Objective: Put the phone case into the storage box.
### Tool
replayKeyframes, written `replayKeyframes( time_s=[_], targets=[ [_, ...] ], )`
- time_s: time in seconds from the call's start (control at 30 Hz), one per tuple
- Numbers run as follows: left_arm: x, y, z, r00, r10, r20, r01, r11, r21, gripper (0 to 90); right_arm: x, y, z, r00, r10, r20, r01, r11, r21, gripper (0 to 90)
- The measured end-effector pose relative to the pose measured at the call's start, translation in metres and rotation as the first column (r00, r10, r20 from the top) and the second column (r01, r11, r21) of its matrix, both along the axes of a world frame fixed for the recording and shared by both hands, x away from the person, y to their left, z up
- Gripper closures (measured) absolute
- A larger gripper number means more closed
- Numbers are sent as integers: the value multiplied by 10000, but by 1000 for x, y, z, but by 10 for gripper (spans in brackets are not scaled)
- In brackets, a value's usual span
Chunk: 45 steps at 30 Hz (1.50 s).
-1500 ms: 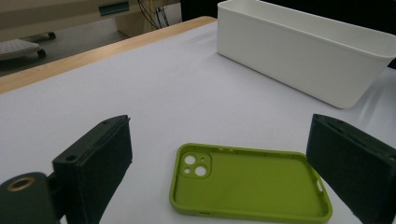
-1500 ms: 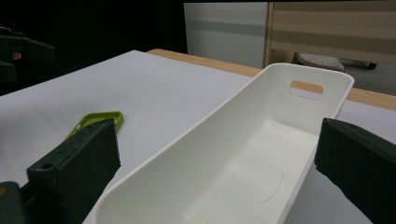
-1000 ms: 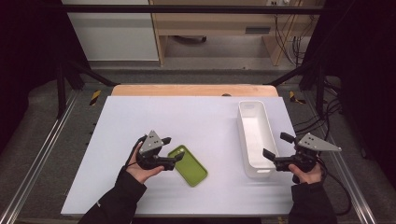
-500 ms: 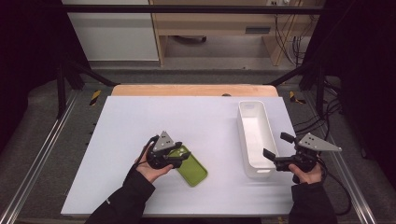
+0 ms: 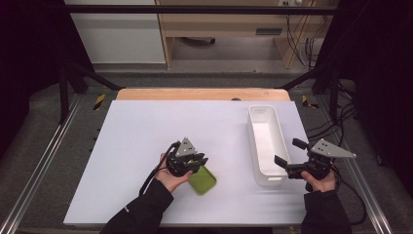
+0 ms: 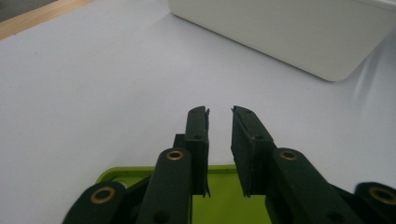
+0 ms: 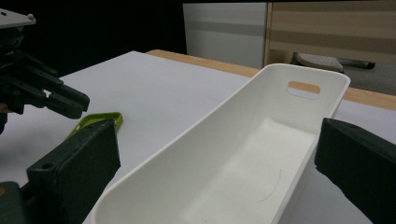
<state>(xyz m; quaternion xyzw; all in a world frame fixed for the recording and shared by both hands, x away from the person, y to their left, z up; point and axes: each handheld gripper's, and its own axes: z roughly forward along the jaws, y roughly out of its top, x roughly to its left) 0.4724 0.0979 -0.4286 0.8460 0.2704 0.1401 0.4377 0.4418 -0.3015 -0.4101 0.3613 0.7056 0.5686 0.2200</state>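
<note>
grippers over a green lid and a white bin

forearms enter from the near table edge, sleeves cut off by the frame. left gripper point(image 5: 198, 161) sits above the near-left end of the green lid point(image 5: 203, 180), hiding that end in the high view; in the left gripper view the jaws stand a narrow slit apart with nothing between them, and the lid point(image 6: 224, 196) shows beneath them, mostly covered. whether the jaws touch the lid cannot be told. the lid is flat, lime green, with rounded corners and a raised rim, lying near the table's point(image 5: 146, 136) front, left of centre.

right gripper point(image 5: 287, 157) is at the near end of the white bin point(image 5: 265, 146), jaws wide apart and holding nothing, one on either side of the bin's point(image 7: 243, 154) near end.

the bin is long, narrow, empty, with a handle slot point(image 7: 303, 87) at the far end. open white surface lies to the left and beyond; a wooden strip point(image 5: 202, 94) edges the far side.
</note>
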Motion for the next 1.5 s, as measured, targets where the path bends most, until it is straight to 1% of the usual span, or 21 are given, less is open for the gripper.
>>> replayKeyframes(
  time_s=[0.13,0.37,0.47,0.6,0.7,0.8,0.87,0.97,1.17,1.23,1.43,1.5],
  targets=[
    [0,-6,-4,9999,-82,-65,83,9998,155,821,0,0,0,10000,3,25,-3,10000,-23,6],
    [3,-16,-13,9986,-72,-532,96,9989,459,896,0,1,0,10000,27,-3,-27,10000,-21,6],
    [5,-20,-17,9970,-122,-759,161,9985,516,897,1,1,-1,10000,21,-20,-21,10000,-43,6],
    [7,-24,-22,9952,-181,-960,247,9974,676,898,1,1,-1,10000,47,-17,-47,10000,-53,6],
    [9,-27,-26,9936,-190,-1113,266,9973,680,898,1,2,-1,10000,59,-15,-59,10000,-57,6],
    [11,-32,-31,9917,-246,-1261,362,9952,908,898,1,1,-1,10000,34,-24,-34,10000,-36,6],
    [11,-33,-32,9912,-267,-1295,394,9946,962,898,1,1,-1,10000,64,-42,-64,10000,-2,6],
    [11,-35,-35,9889,-301,-1452,456,9935,1042,898,1,1,-1,10000,47,-39,-47,10000,-34,6],
    [10,-38,-38,9857,-445,-1628,652,9901,1245,898,1,2,-1,10000,51,-43,-51,9999,-100,6],
    [10,-39,-39,9849,-471,-1667,694,9890,1307,898,1,2,-1,10000,55,-67,-55,10000,-53,6],
    [10,-39,-39,9839,-444,-1731,684,9884,1356,899,1,2,-1,10000,54,-62,-54,10000,-64,6],
    [9,-39,-38,9835,-435,-1757,696,9869,1453,898,1,1,-1,10000,61,-71,-62,10000,-55,6]
  ],
)
